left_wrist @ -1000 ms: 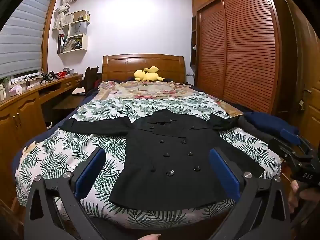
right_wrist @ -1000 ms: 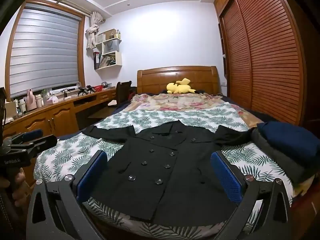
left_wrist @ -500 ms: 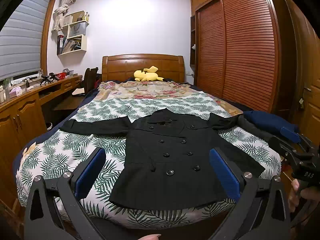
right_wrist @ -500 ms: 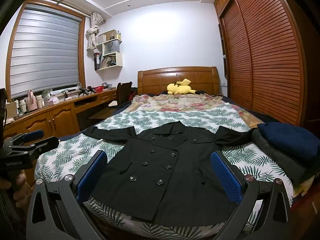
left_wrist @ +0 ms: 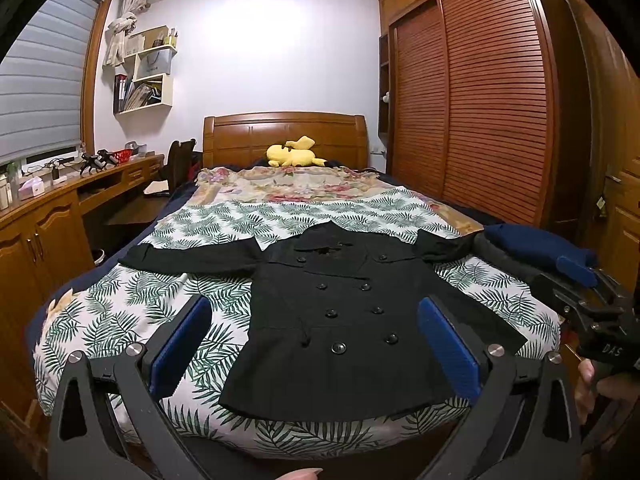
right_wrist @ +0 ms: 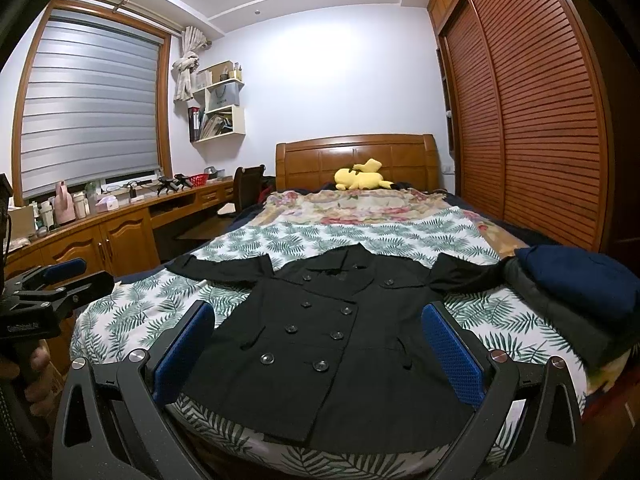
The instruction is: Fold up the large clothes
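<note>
A black double-breasted coat (left_wrist: pixel 344 316) (right_wrist: pixel 320 328) lies flat and face up on the leaf-print bedspread (left_wrist: pixel 120 312) (right_wrist: pixel 128 312), its sleeves spread to both sides and its hem toward the foot of the bed. My left gripper (left_wrist: pixel 314 344) hovers open in front of the hem, blue pads wide apart with nothing between them. My right gripper (right_wrist: pixel 316 350) is also open and empty above the coat's lower part. Each gripper shows at the edge of the other's view, the right one (left_wrist: pixel 580 292) and the left one (right_wrist: pixel 52 284), each held in a hand.
A pile of dark blue and grey clothes (left_wrist: pixel 532 244) (right_wrist: pixel 576 292) sits at the bed's right edge on the coat's right sleeve end. A yellow plush toy (left_wrist: pixel 294 154) lies by the headboard. A wooden desk (right_wrist: pixel 120 220) runs along the left, a slatted wardrobe (left_wrist: pixel 492 92) along the right.
Both views have drifted slightly; the coat and the grippers' openings look the same.
</note>
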Action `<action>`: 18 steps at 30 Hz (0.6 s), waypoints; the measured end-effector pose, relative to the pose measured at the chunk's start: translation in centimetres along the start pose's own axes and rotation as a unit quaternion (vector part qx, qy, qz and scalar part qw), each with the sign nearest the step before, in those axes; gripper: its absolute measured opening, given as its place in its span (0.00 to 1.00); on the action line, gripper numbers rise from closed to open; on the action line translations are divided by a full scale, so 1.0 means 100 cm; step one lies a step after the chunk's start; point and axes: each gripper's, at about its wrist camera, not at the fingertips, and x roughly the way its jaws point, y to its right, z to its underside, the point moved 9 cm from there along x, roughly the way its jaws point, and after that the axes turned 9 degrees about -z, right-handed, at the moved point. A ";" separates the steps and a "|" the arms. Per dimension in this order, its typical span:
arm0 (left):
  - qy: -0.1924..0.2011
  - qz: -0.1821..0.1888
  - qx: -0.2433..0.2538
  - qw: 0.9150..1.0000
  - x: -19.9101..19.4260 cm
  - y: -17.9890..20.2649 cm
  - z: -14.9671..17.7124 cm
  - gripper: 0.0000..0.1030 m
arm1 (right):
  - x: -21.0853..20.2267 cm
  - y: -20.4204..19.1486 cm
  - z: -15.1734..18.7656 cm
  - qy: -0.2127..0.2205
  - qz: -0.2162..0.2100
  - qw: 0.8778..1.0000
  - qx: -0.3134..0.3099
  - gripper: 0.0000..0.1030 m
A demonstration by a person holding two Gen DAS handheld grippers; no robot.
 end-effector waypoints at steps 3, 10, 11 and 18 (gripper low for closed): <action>0.002 0.000 0.002 1.000 -0.002 0.000 0.000 1.00 | 0.000 -0.001 0.000 0.001 -0.001 1.000 0.000 1.00; 0.003 0.001 0.001 1.000 -0.003 0.001 -0.001 1.00 | 0.000 -0.001 0.000 0.005 -0.001 1.000 -0.003 1.00; 0.004 0.001 0.001 1.000 -0.004 0.001 -0.002 1.00 | 0.000 -0.001 0.001 0.005 -0.001 1.000 -0.003 1.00; 0.006 0.002 0.002 1.000 -0.005 0.002 -0.003 1.00 | 0.000 0.000 0.002 0.006 -0.003 1.000 -0.002 1.00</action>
